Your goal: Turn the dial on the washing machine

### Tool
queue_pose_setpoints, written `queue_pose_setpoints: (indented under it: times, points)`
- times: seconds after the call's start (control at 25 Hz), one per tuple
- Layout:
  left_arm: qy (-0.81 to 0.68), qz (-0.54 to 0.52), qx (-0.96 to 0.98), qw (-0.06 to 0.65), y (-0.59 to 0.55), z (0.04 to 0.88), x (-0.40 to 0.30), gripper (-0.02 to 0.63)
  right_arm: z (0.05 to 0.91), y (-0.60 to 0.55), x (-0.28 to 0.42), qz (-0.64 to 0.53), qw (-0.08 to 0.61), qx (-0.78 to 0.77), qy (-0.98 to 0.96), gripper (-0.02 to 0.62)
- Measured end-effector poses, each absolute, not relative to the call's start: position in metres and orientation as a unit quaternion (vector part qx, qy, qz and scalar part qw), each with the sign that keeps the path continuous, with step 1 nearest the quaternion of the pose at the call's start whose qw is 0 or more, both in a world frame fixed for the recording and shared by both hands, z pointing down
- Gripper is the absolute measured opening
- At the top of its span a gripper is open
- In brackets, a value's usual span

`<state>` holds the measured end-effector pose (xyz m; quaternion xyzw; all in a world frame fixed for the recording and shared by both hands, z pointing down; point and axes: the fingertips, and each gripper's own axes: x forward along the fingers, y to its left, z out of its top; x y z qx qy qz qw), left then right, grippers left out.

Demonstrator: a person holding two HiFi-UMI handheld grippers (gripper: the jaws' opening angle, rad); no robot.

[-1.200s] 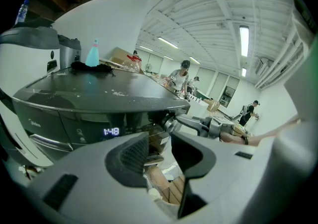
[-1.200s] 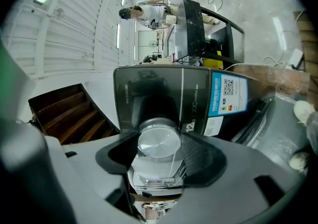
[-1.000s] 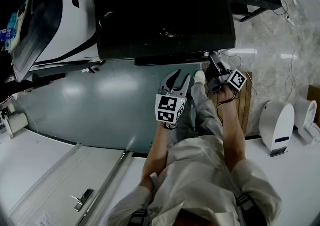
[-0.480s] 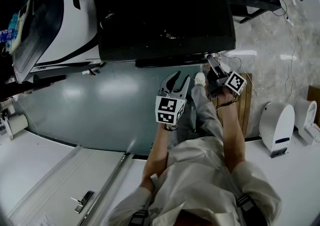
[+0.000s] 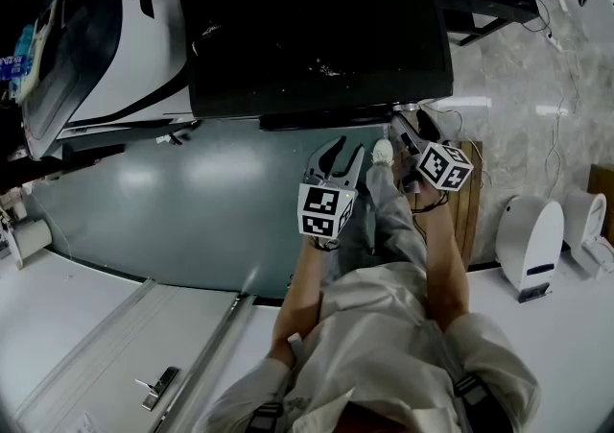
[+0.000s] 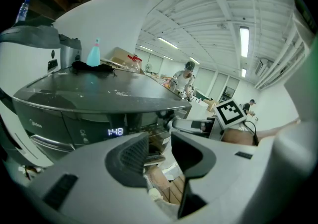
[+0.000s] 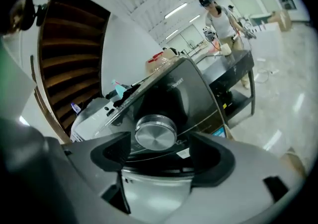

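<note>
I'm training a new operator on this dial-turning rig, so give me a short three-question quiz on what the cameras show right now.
1. True or false: the right gripper is clamped on the dial.
2. The display on the washing machine reads: A) 1:48 B) 0:30 C) nothing.
3. Fill in: the jaws of the left gripper stand ___, with nothing between them.
Key: 1 false: its jaws have just been opening and stand apart; the dial lies between them, unpressed. 2 A. 3 open.
</note>
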<state>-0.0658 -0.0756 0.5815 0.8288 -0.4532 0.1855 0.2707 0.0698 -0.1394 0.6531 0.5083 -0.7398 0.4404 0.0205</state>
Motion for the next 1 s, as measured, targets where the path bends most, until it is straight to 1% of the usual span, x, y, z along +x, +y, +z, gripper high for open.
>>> queue_pose_setpoints:
  times: [0.2,0.36,0.44,0.52,0.76,1.0]
  points:
    - [-0.454,0.187,0.828,0.271,-0.075,0.582,-0.069,0.147,0.648,-0.138,0.069,0.334,0.122,0.549,-0.756,0.355]
    - [-0.455,0.188,0.827,0.271,-0.074,0.583,-0.07,0.147,0.647,-0.139,0.065,0.263,0.187,0.566,-0.759,0.343]
    - [-0.455,0.189,0.827,0.271,-0.073,0.583,-0.07,0.147,0.648,-0.139,0.062,0.228,0.219,0.57,-0.758,0.325]
    - [-0.456,0.189,0.826,0.272,-0.071,0.584,-0.072,0.147,0.651,-0.138,0.059,0.201,0.247,0.571,-0.756,0.325]
    - [-0.459,0.189,0.824,0.273,-0.071,0.585,-0.075,0.147,0.655,-0.142,0.058,0.159,0.297,0.579,-0.743,0.322]
    - [-0.461,0.189,0.822,0.275,-0.07,0.586,-0.077,0.147,0.654,-0.145,0.057,0.14,0.315,0.582,-0.737,0.299]
